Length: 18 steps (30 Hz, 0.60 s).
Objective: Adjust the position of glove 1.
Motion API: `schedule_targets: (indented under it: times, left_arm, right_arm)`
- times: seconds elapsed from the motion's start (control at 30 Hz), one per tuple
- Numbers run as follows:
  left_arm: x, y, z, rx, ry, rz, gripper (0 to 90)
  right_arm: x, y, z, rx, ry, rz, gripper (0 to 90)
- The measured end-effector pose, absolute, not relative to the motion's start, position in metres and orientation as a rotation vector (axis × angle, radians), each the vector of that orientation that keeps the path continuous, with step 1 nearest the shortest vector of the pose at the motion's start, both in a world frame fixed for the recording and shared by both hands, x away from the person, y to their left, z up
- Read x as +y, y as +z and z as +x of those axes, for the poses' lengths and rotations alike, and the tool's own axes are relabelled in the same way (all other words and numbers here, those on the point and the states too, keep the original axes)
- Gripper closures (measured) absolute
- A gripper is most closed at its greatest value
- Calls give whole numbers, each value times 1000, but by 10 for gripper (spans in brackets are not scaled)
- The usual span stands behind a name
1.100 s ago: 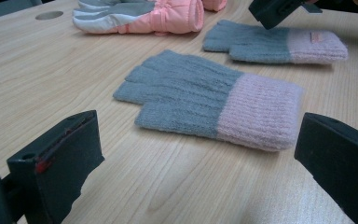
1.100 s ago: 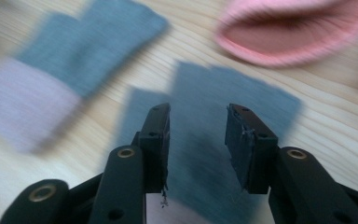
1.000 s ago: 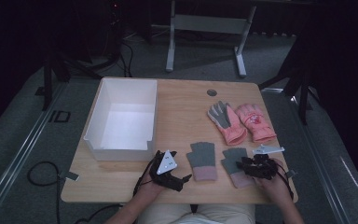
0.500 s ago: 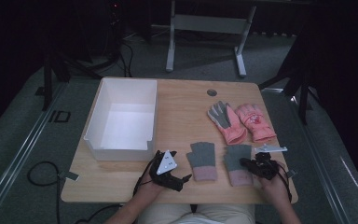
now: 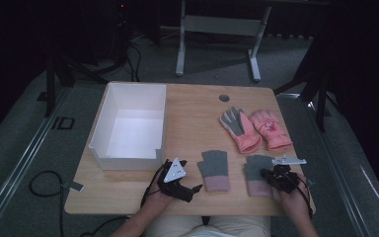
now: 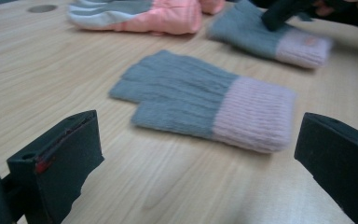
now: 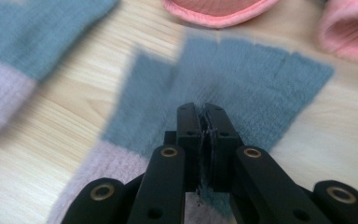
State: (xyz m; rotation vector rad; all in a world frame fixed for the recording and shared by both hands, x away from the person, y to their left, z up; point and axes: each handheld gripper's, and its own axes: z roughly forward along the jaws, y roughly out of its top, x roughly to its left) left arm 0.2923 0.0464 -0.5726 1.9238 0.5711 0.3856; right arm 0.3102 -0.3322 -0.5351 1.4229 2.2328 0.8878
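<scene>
A: Well, start big. What sits on the tabletop (image 5: 192, 103)?

B: A white box (image 5: 131, 126) at about nine o'clock from the middle, open on top, likely there to take things. At two o'clock lies a pair of pink gloves (image 5: 254, 128), side by side and touching.

A: And nearer the person?

B: Two grey knitted gloves with pale pink cuffs. The left grey glove (image 6: 205, 100) lies flat at six o'clock, cuff toward the person. The right grey glove (image 7: 242, 79) lies at about five o'clock, just below the pink pair.

A: What are the tools doing?

B: The right gripper (image 7: 204, 122) has its fingers pressed together, and a fold of the right grey glove's knit seems caught between them, just above the cuff. I judge that is a grip for lifting it.

A: The other one?

B: The left gripper (image 5: 186, 187) rests low at seven o'clock, fingers spread wide, aimed at the left grey glove but apart from it. It looks placed ready to close on the cuff.
</scene>
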Motion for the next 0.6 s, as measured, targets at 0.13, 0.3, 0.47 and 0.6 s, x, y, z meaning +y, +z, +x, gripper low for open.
schedule_targets:
  times: [0.13,0.3,0.47,0.6]
  left_arm:
    - [47,-573,292,568,382,1922,3]
    - [46,-573,292,573,375,1927,3]
    - [44,-573,290,557,389,1936,3]
    - [45,-573,290,558,388,1934,3]
  right_arm:
    - [-341,-548,315,2205,892,1500,856]
    - [-343,-549,317,2228,867,1430,841]
    - [-349,-548,322,2263,892,1419,821]
    - [-346,-548,322,2266,872,1405,793]
